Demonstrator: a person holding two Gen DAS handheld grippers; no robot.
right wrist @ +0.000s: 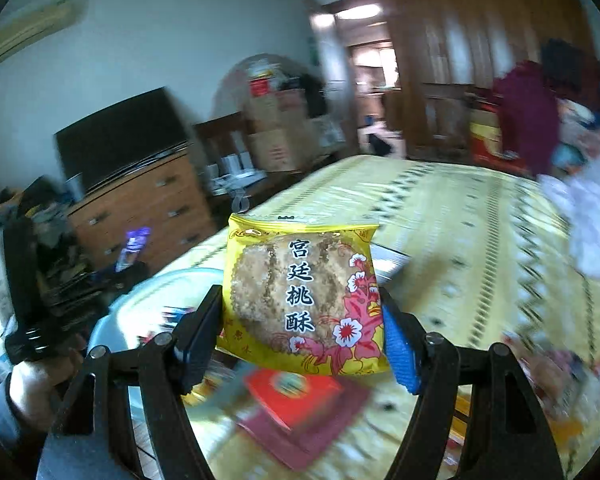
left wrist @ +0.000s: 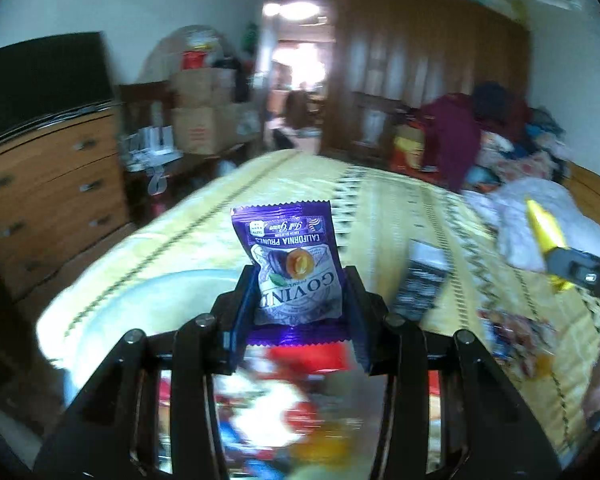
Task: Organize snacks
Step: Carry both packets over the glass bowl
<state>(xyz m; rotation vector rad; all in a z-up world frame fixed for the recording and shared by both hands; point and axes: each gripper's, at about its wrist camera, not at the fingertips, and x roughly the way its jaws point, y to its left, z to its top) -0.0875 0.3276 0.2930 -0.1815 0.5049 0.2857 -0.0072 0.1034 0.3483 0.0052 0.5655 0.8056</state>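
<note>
The left gripper (left wrist: 300, 300) has its jaws clamped on a purple packet of California prunes (left wrist: 290, 264), which stands upside down between the blue pads, lifted clear above the bed (left wrist: 400, 204) with its yellow patterned cover. The right gripper (right wrist: 304, 320) has its jaws clamped, set wider, on a yellow walnut-cookie packet (right wrist: 300, 296) with Chinese lettering and red flowers, also held up above the bed.

On the bed below the right gripper lies a red packet (right wrist: 296, 392) among other blurred snack wrappers. A pale blue basin (left wrist: 140, 308) sits on the near left part of the bed, beside the left gripper. Beyond the bed's left side stands a wooden chest of drawers (left wrist: 52, 184) carrying a dark television (left wrist: 44, 80). At the bed's far right lies a heap of clothes (left wrist: 500, 140), and a brown wardrobe (left wrist: 420, 60) stands past the bed's far end.

In the right wrist view, a person's hand (right wrist: 40, 380) grips the left gripper's handle at the bed's near left side.
</note>
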